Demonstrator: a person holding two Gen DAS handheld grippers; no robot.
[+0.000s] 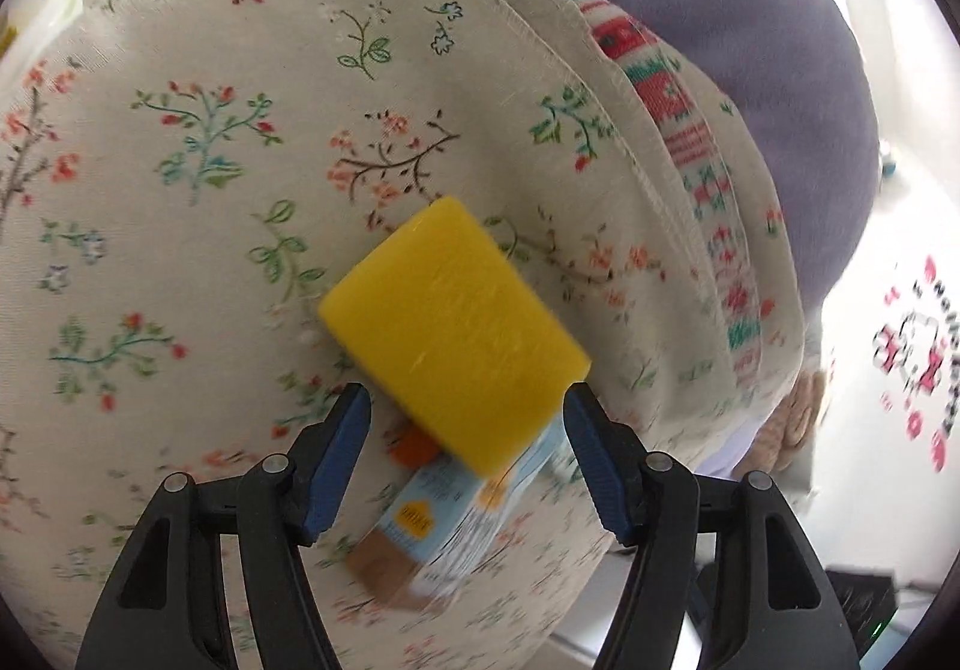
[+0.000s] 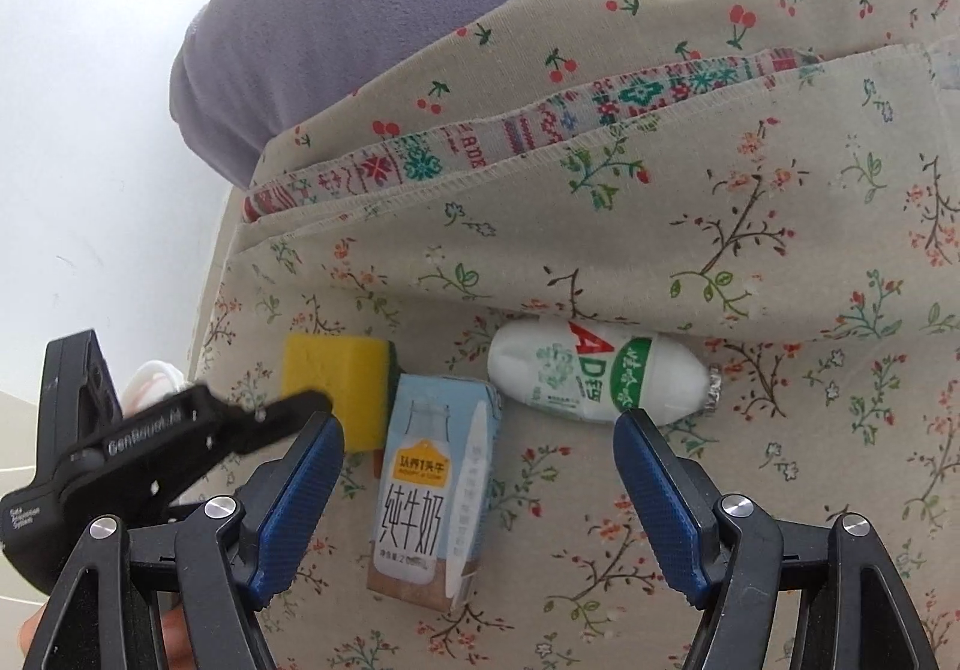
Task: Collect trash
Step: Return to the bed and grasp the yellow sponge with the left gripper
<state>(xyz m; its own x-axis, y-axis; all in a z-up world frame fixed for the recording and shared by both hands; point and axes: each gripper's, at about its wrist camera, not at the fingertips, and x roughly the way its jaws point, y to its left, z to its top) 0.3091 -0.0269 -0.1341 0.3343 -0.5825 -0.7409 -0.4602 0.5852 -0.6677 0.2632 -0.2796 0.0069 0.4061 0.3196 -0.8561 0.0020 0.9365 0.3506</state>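
Straddling the yellow sponge (image 1: 456, 334), the left tongs (image 1: 465, 424) stand apart, touching nothing. Right tongs (image 2: 477, 466), also apart, frame the milk carton (image 2: 438, 490). A small white bottle (image 2: 594, 376) lies at two o'clock on the floral cloth (image 2: 750, 250).

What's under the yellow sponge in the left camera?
The milk carton pokes out from beneath the yellow sponge, on the floral cloth. The carton's top end is hidden by the sponge.

Yellow sponge (image 1: 456, 337), pale-blue milk carton (image 2: 435, 490), beige floral cloth (image 1: 180, 190).
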